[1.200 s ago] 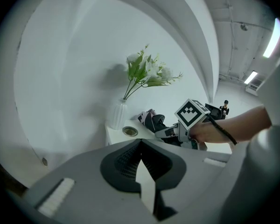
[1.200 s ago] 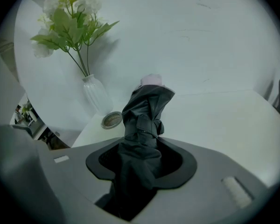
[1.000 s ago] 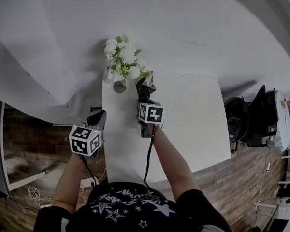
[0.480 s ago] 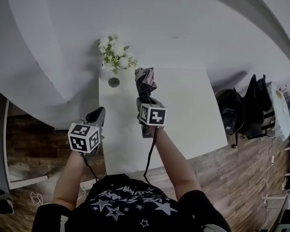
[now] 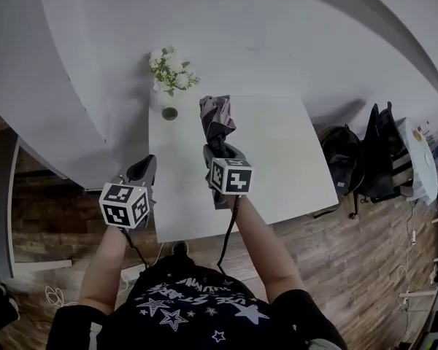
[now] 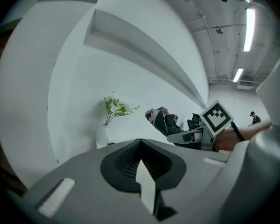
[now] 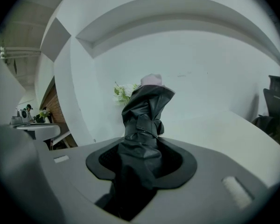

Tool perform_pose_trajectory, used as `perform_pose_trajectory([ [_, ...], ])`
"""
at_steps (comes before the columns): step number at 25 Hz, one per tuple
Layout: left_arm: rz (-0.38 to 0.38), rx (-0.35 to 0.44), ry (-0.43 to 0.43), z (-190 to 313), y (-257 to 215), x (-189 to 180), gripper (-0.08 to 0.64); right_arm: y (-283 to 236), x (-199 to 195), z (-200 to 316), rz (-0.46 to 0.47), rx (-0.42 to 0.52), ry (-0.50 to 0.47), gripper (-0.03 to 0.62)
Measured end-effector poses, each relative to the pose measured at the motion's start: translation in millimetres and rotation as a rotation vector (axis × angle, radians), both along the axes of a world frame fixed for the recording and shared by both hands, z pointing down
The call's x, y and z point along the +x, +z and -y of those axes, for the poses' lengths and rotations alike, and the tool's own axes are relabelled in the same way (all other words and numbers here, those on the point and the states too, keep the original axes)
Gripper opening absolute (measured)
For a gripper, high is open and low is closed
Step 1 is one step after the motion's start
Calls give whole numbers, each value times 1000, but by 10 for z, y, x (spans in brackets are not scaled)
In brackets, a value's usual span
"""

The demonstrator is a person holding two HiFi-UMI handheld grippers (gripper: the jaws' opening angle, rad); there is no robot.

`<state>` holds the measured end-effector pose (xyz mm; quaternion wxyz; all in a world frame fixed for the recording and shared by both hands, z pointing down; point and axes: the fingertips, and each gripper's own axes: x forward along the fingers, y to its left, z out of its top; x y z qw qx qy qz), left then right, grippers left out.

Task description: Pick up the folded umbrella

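Right gripper clamped on umbrella, jaws part-way apart around dark folded fabric; umbrella juts from jaws toward wall, tip tilted up, held over white table, just right of vase in head view. Vase white, at table's far left corner, holds white flowers with green leaves. Left gripper empty, jaws closed together, held off table's left edge, nearer person than vase, well apart from umbrella
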<state>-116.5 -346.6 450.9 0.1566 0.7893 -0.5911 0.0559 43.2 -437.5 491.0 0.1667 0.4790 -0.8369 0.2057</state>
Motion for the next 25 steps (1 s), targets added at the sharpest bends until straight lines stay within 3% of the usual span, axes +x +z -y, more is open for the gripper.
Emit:
perform_pose_trajectory([
  [4, -32, 6, -14, -286, -86, 38, 2, -113, 90, -330, 36, 10, 3, 206],
  [15, -28, 13, -23, -1213, -129, 263, 3, -197, 387, -1377, 69, 23, 9, 206],
  [25, -29, 14, -34, -1862, -84, 489, 3, -204, 665, -2012, 68, 27, -1, 206],
])
